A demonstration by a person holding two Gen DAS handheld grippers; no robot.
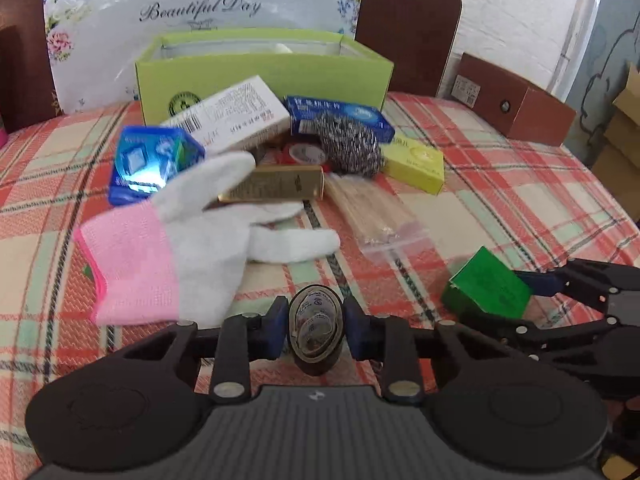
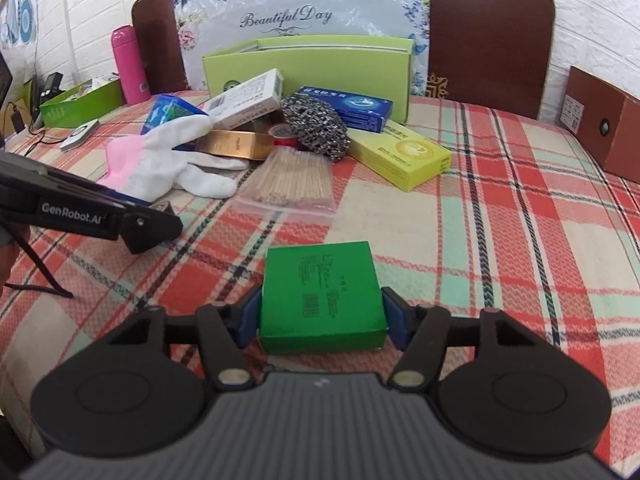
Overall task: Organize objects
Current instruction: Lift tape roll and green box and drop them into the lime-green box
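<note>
My left gripper (image 1: 316,330) is shut on a roll of brown tape (image 1: 316,334), held on edge above the plaid cloth. My right gripper (image 2: 322,312) is shut on a flat green box (image 2: 322,294); it also shows in the left wrist view (image 1: 488,284). An open light-green box (image 1: 264,68) stands at the back of the table. In front of it lies a pile: a white carton (image 1: 236,114), a blue box (image 1: 344,114), a steel scourer (image 1: 350,146), a yellow box (image 1: 416,164), a gold box (image 1: 276,184), a blue packet (image 1: 152,162), a white and pink glove (image 1: 192,248) and a bag of sticks (image 1: 376,216).
Brown chair backs (image 2: 488,36) and a flowered board (image 2: 296,4) stand behind the table. A brown carton (image 2: 604,120) sits at the right edge. A pink flask (image 2: 128,66), a green tray (image 2: 80,104) and a small device (image 2: 80,134) are at the far left.
</note>
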